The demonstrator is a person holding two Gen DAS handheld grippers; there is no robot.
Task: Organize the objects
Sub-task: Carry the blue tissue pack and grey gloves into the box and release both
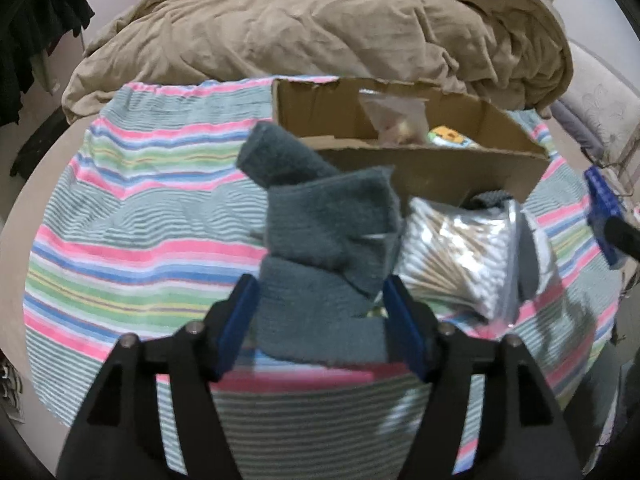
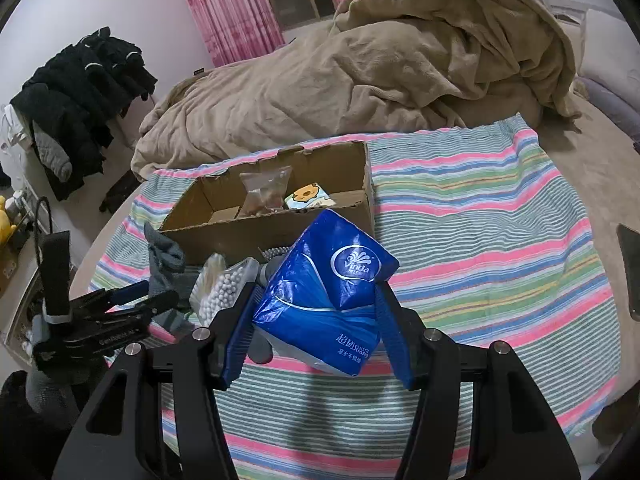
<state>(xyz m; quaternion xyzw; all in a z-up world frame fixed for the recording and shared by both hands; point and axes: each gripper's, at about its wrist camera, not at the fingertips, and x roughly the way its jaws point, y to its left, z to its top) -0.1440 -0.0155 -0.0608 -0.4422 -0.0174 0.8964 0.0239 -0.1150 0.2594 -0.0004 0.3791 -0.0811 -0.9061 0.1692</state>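
Step in hand (judged): both items to go into cardboard box [image 2: 272, 236]. Advice: lift each clear of near wall, approach from above, release over free floor at box's left end; snack bag [image 2: 266, 194] and cartoon pack [image 2: 310, 199] already occupy middle/right.

L gripper [image 1: 320, 304]: jaws moderately wide, clamped on grey towel [image 1: 320, 240], which droops; keep grip firm.

R gripper [image 2: 316, 312]: jaws mid-open, gripping blue tissue pack [image 2: 324, 296], tilted, just in front of box.

Cotton swab bag [image 1: 452, 248] lies on striped cloth [image 1: 140, 208] beside towel, untouched.
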